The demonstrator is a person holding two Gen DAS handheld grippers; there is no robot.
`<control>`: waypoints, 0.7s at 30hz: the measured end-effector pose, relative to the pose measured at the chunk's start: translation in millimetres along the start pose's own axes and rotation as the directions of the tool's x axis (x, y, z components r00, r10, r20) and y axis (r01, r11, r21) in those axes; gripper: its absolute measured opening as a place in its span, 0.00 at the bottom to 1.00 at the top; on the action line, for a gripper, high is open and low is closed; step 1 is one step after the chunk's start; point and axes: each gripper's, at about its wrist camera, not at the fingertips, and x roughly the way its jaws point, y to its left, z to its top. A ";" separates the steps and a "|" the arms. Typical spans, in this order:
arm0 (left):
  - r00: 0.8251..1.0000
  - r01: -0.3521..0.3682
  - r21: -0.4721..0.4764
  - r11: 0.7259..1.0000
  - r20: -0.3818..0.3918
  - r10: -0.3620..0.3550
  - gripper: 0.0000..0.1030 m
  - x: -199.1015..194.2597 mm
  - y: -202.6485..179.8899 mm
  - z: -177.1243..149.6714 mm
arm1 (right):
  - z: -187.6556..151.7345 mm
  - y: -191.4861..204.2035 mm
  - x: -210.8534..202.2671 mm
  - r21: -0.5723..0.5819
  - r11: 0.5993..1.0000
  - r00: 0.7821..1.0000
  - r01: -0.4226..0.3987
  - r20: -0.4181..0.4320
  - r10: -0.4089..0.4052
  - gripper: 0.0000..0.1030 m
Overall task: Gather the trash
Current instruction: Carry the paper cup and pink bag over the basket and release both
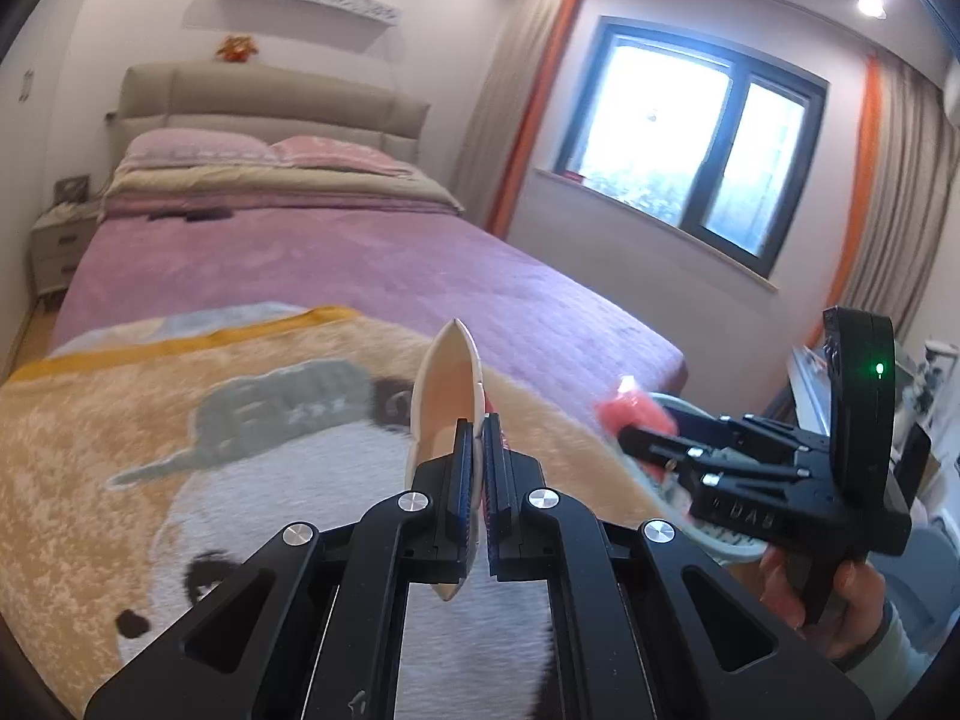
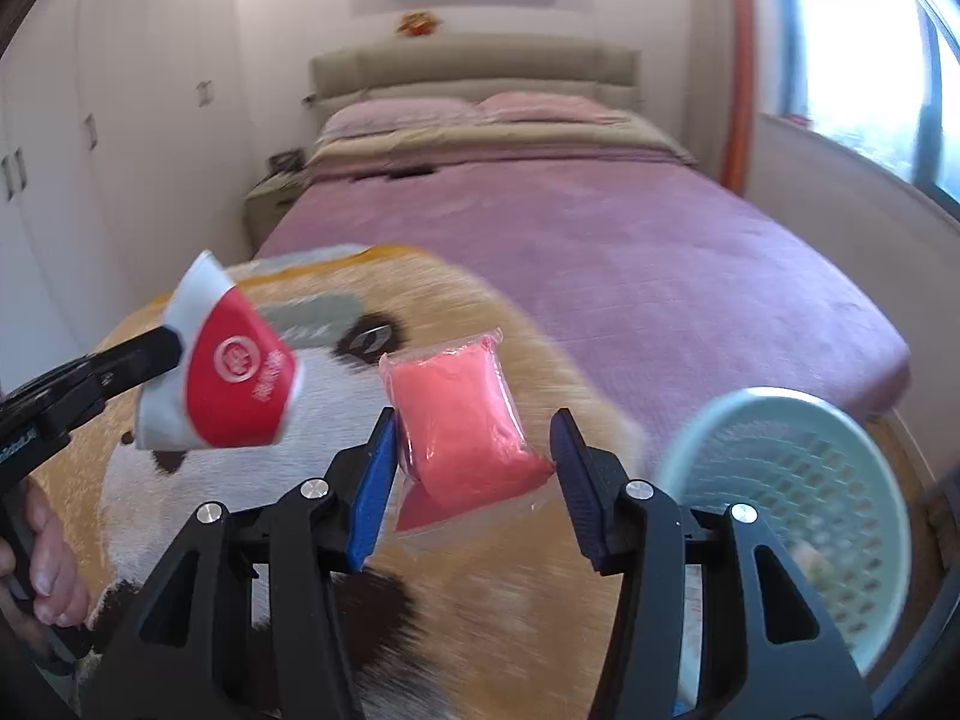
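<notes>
My left gripper (image 1: 478, 420) is shut on a squashed red and white paper cup (image 1: 441, 396), held above the panda blanket; the cup also shows at the left in the right wrist view (image 2: 234, 372). My right gripper (image 2: 474, 438) is open, its jaws wide apart. A pink plastic packet (image 2: 465, 420) sits between the fingers, touching the left blue pad (image 2: 375, 486); a gap shows at the right pad. The packet appears as a pink blur at the right gripper's tip in the left wrist view (image 1: 630, 411). A pale green mesh basket (image 2: 780, 516) stands low at the right.
A bed with a purple cover (image 2: 630, 252) fills both views, with a panda blanket (image 1: 270, 456) at its foot. Pillows and headboard (image 1: 264, 96) lie far back. A bedside table (image 1: 57, 246) stands left, a window (image 1: 690, 138) right, wardrobes (image 2: 72, 138) along the left wall.
</notes>
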 end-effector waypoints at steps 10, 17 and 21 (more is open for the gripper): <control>0.996 0.093 0.152 0.984 -0.009 -0.093 0.02 31.7 -96.0 13.8 | -17.6 -104.7 -37.8 0.195 0.972 0.991 0.130 0.003 -0.133 0.47; 0.984 0.173 0.210 0.962 -0.076 -0.161 0.02 80.4 -156.9 8.3 | -36.1 -149.8 -39.4 0.246 0.932 0.964 0.265 -0.059 -0.259 0.47; 0.977 0.200 0.215 0.956 -0.121 -0.177 0.02 111.7 -179.2 4.1 | -43.5 -168.2 -36.5 0.283 0.915 0.958 0.288 -0.084 -0.275 0.47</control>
